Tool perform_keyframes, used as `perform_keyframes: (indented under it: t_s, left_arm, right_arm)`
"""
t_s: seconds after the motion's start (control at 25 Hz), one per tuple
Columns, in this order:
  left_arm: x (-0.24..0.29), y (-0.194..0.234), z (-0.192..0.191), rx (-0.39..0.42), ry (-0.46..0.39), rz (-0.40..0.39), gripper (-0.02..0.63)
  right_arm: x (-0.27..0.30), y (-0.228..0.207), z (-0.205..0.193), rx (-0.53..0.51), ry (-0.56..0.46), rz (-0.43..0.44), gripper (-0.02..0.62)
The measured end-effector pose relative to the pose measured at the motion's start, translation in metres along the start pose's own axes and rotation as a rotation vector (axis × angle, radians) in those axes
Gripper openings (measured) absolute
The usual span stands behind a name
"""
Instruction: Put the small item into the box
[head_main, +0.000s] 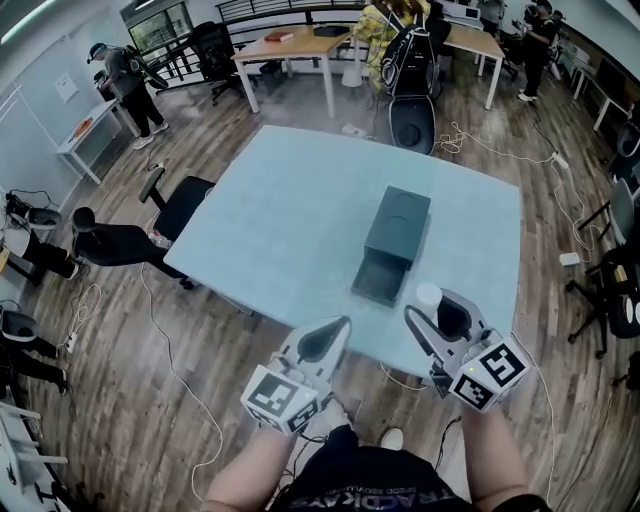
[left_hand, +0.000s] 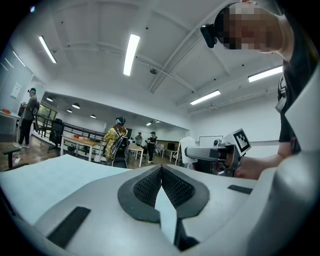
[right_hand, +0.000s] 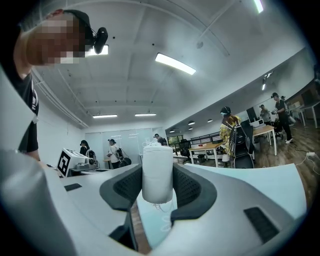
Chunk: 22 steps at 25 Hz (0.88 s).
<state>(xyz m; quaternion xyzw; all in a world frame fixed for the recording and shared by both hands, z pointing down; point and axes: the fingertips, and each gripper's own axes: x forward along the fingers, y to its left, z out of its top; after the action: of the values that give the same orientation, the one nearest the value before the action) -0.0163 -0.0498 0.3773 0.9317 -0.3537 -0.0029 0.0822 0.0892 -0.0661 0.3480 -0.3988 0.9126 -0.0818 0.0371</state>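
A dark grey box (head_main: 398, 232) lies on the pale blue table (head_main: 290, 210), and its drawer (head_main: 381, 277) is pulled out toward me. My right gripper (head_main: 427, 305) hovers just past the table's near edge, right of the drawer. It is shut on a small white cylinder (right_hand: 157, 172), whose top (head_main: 428, 295) shows in the head view. My left gripper (head_main: 343, 322) hangs at the table's near edge, left of the drawer. Its jaws are shut with nothing between them, the pads (left_hand: 146, 187) meeting in the left gripper view.
An office chair (head_main: 178, 205) stands against the table's left side. Cables run over the wooden floor (head_main: 140, 340) around the table. Desks (head_main: 290, 45) and several people stand farther back. The right gripper's marker cube (left_hand: 240, 140) shows in the left gripper view.
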Motion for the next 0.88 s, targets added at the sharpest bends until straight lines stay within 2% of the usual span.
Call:
perform_keyframes:
  t_s: [0.36,0.88]
  left_arm:
    - [0.009,0.035,0.007,-0.004,-0.002,-0.038,0.034]
    - [0.01,0.065,0.012,0.021,0.015,-0.142,0.034]
  right_arm:
    - [0.033,-0.008,0.005,0.003,-0.004,-0.043,0.193]
    - [0.069,-0.01,-0.003,0.017,-0.013,-0.132,0.193]
